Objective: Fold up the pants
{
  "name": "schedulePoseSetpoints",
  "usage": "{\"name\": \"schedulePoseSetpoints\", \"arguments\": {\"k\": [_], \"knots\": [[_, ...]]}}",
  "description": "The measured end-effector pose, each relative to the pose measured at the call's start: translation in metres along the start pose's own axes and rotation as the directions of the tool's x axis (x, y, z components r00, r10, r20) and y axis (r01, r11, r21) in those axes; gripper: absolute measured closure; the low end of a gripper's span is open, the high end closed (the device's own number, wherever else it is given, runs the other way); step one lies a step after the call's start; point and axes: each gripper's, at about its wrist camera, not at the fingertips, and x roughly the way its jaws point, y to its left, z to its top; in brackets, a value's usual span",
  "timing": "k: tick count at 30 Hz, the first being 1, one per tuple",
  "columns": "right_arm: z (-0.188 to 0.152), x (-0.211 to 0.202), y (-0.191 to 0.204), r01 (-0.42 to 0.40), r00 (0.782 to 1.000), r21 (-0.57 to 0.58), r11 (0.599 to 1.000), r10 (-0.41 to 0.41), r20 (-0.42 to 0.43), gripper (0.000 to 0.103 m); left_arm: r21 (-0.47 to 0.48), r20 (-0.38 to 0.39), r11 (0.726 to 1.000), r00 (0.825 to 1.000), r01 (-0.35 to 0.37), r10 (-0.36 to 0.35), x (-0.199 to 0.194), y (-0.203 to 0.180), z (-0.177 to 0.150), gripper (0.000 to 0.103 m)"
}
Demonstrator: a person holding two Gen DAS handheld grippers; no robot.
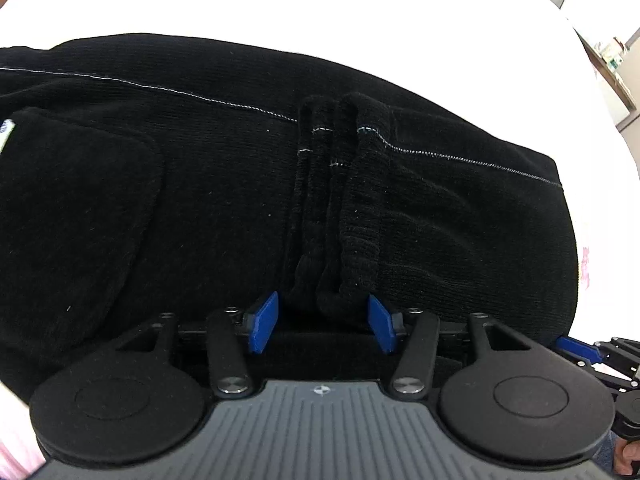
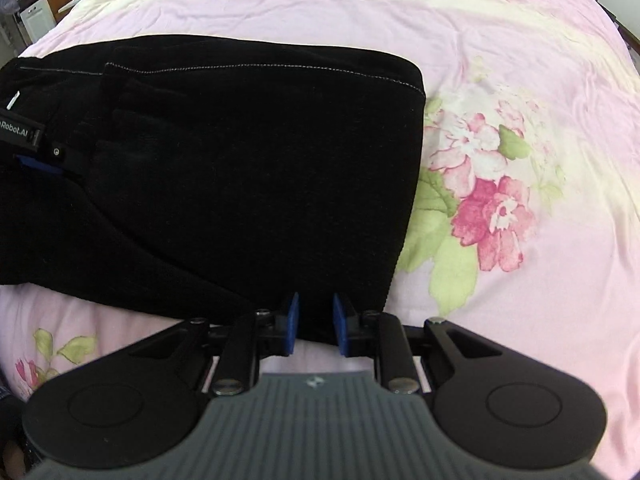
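Observation:
Black pants (image 1: pixel 224 184) lie folded on the bed, with ribbed cuffs (image 1: pixel 352 216) bunched on top in the left wrist view. My left gripper (image 1: pixel 324 320) is open, its blue pads on either side of the cuff ends at the near edge. In the right wrist view the pants (image 2: pixel 248 168) form a flat folded block. My right gripper (image 2: pixel 316 324) is open with a narrow gap, its pads astride the pants' near right corner. The left gripper also shows in the right wrist view (image 2: pixel 36 148) at the far left.
A pink floral bedsheet (image 2: pixel 500 184) covers the bed to the right of and beyond the pants. Furniture (image 2: pixel 44 4) stands past the bed's far left corner. The right gripper's linkage shows at the left wrist view's right edge (image 1: pixel 592 352).

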Motion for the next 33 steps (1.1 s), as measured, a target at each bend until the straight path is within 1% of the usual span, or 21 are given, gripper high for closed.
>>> {"name": "schedulePoseSetpoints", "arguments": {"k": [2,5,7,8,9,10,12,13,15,17,18,20,22,24,26,28,29,30,31,33], "knots": [[0.000,-0.003,0.002,0.010,1.000,-0.022,1.000,-0.010,-0.005,0.087,-0.007,0.011,1.000,1.000,0.008,-0.008,-0.015,0.003,-0.004,0.039],[0.000,-0.010,0.010,0.037,0.999,-0.096,0.995,-0.039,-0.010,0.086,-0.001,0.072,1.000,0.997,-0.001,0.001,-0.045,0.013,-0.013,0.039],[0.003,-0.016,0.018,0.062,0.998,-0.148,0.987,-0.065,-0.014,0.083,-0.012,0.113,1.000,0.994,0.006,-0.005,-0.066,0.024,-0.016,0.038],[0.005,-0.022,0.021,0.068,0.998,-0.166,0.984,-0.070,-0.006,0.080,-0.025,0.130,1.000,0.991,0.003,0.000,-0.075,0.030,-0.017,0.037],[0.007,-0.027,0.024,0.065,0.998,-0.180,0.981,-0.065,0.005,0.080,-0.045,0.154,0.999,0.988,-0.004,0.011,-0.085,0.038,-0.017,0.036],[0.011,-0.034,0.028,0.056,0.998,-0.193,0.980,-0.053,0.019,0.078,-0.068,0.188,0.998,0.982,-0.007,0.019,-0.095,0.045,-0.018,0.033],[0.021,-0.045,0.037,0.033,0.999,-0.222,0.974,-0.023,0.047,0.068,-0.107,0.243,0.994,0.970,0.005,0.022,-0.111,0.060,-0.017,0.030],[0.027,-0.050,0.044,0.022,0.998,-0.247,0.969,-0.007,0.059,0.065,-0.134,0.268,0.991,0.963,0.012,0.025,-0.119,0.069,-0.018,0.028],[0.039,-0.057,0.064,0.006,0.996,-0.323,0.946,0.024,0.087,0.063,-0.178,0.305,0.984,0.952,0.027,0.029,-0.131,0.087,-0.018,0.025],[0.051,-0.060,0.086,0.010,0.994,-0.404,0.915,0.036,0.106,0.055,-0.225,0.341,0.973,0.939,0.043,0.037,-0.140,0.106,-0.016,0.021],[0.057,-0.060,0.097,0.011,0.993,-0.438,0.899,0.042,0.110,0.053,-0.249,0.353,0.967,0.935,0.044,0.048,-0.143,0.116,-0.016,0.020],[0.069,-0.058,0.118,0.011,0.992,-0.496,0.868,0.054,0.116,0.051,-0.309,0.363,0.951,0.928,0.031,0.088,-0.143,0.130,-0.012,0.019],[0.082,-0.053,0.137,0.012,0.992,-0.538,0.843,0.060,0.115,0.051,-0.369,0.358,0.929,0.926,0.026,0.117,-0.140,0.148,-0.012,0.019],[0.094,-0.046,0.154,0.018,0.991,-0.571,0.821,0.063,0.122,0.051,-0.424,0.351,0.904,0.929,0.047,0.117,-0.136,0.171,-0.011,0.018],[0.105,-0.041,0.175,0.023,0.990,-0.598,0.802,0.067,0.128,0.051,-0.467,0.347,0.881,0.933,0.080,0.099,-0.130,0.192,-0.011,0.018],[0.118,-0.031,0.188,0.007,0.990,-0.607,0.795,0.080,0.117,0.051,-0.514,0.349,0.851,0.932,0.107,0.094,-0.127,0.211,-0.017,0.018],[0.124,-0.026,0.193,-0.010,0.990,-0.610,0.792,0.093,0.105,0.051,-0.542,0.349,0.833,0.931,0.112,0.102,-0.125,0.221,-0.019,0.018],[0.130,-0.020,0.198,-0.026,0.991,-0.616,0.787,0.103,0.089,0.051,-0.560,0.347,0.821,0.932,0.114,0.107,-0.122,0.228,-0.019,0.018],[0.136,-0.009,0.198,-0.040,0.991,-0.627,0.778,0.109,0.073,0.051,-0.573,0.342,0.811,0.933,0.117,0.108,-0.120,0.238,-0.022,0.018],[0.145,0.003,0.207,-0.052,0.992,-0.660,0.749,0.113,0.050,0.051,-0.586,0.336,0.802,0.936,0.118,0.108,-0.115,0.249,-0.022,0.018]]}}
